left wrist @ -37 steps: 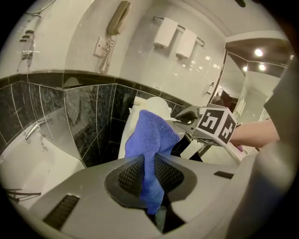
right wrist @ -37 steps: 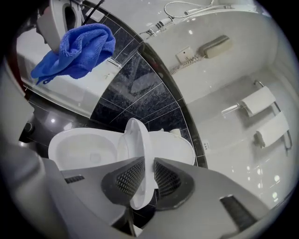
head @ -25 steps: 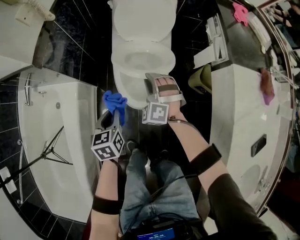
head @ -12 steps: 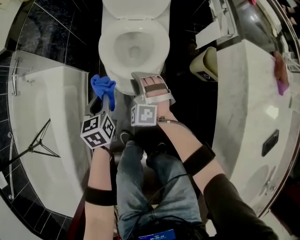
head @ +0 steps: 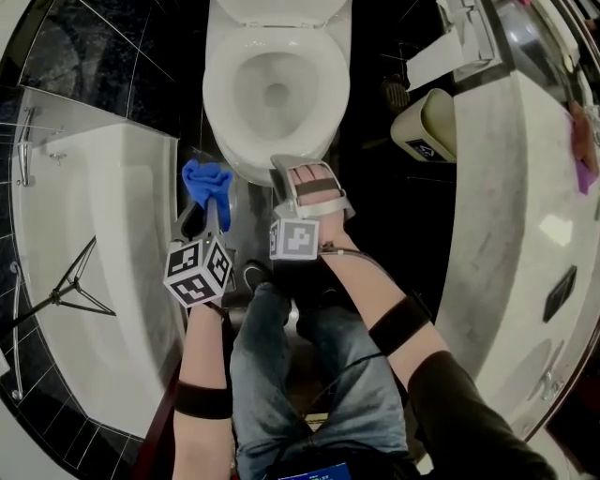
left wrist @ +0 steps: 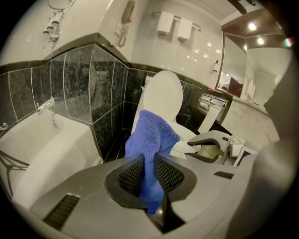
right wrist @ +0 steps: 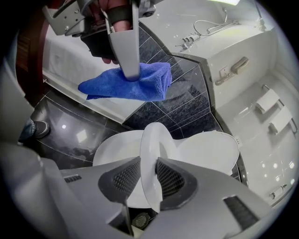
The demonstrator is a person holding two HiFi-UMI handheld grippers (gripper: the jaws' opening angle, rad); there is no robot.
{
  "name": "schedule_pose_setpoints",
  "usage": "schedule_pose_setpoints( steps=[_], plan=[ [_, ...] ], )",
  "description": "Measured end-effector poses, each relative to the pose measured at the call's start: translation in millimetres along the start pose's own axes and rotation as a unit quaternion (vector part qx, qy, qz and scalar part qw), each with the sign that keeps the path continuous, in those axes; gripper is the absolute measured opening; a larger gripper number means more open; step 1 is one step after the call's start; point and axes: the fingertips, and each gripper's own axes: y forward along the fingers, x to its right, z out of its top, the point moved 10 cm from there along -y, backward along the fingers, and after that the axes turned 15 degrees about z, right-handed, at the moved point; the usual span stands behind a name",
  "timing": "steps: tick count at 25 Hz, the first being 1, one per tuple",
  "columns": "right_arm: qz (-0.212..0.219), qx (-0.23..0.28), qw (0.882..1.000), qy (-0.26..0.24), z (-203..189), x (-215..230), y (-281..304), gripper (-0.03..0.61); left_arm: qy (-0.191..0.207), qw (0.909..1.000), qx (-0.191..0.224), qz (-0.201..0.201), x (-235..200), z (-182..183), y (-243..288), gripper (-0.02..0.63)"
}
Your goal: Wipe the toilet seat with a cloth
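Observation:
A white toilet stands at the top of the head view with its lid (head: 281, 7) up. My right gripper (head: 300, 175) is at the front of the toilet seat (head: 221, 94). In the right gripper view the seat's front edge (right wrist: 152, 140) fills the gap between the jaws of the right gripper (right wrist: 148, 163) and touches both pads; these jaws have just been opening. The seat lies low over the bowl (right wrist: 114, 149), with the lid (right wrist: 205, 149) behind it. My left gripper (head: 212, 208) hangs left of the bowl's front, shut on a blue cloth (head: 206, 180) that droops from its jaws (left wrist: 152, 140).
A white bathtub (head: 84, 244) with a black stand (head: 70, 291) fills the left. A beige bin (head: 427, 127) and a toilet-paper holder (head: 450, 47) sit right of the toilet, beside a pale vanity counter (head: 525, 187). The person's jeans (head: 309, 375) are below on the dark floor.
Both grippers have sunk towards the toilet's front. The seat has come down from half raised to low over the bowl. The cloth stays in the left gripper.

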Motion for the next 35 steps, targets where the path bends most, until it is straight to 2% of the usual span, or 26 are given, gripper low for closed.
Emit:
schedule_pose_setpoints(
  steps=[6, 13, 14, 21, 28, 35],
  plan=[
    [0.003, -0.014, 1.000, -0.014, -5, -24, 22, 0.137, 0.006, 1.0000, -0.007, -0.003, -8, -17, 14, 0.063],
    [0.034, -0.026, 0.999, -0.018, -12, -47, 39, 0.135, 0.002, 0.9998, -0.018, -0.007, -14, -32, 26, 0.063],
    [0.031, -0.025, 0.999, -0.018, -13, -49, 38, 0.069, 0.002, 0.9998, -0.019, -0.008, -14, -33, 26, 0.063],
    [0.036, -0.037, 0.999, 0.007, -17, -48, 22, 0.048, 0.001, 0.9997, -0.023, -0.011, -16, -27, 19, 0.063],
    [0.047, -0.035, 0.996, 0.066, -12, -21, -24, 0.048, 0.004, 0.9996, -0.021, -0.017, -10, 4, -13, 0.063],
    [0.038, -0.027, 0.985, 0.166, 8, 44, -120, 0.049, 0.021, 0.9993, -0.008, -0.031, -5, 78, -86, 0.063]
  ],
)
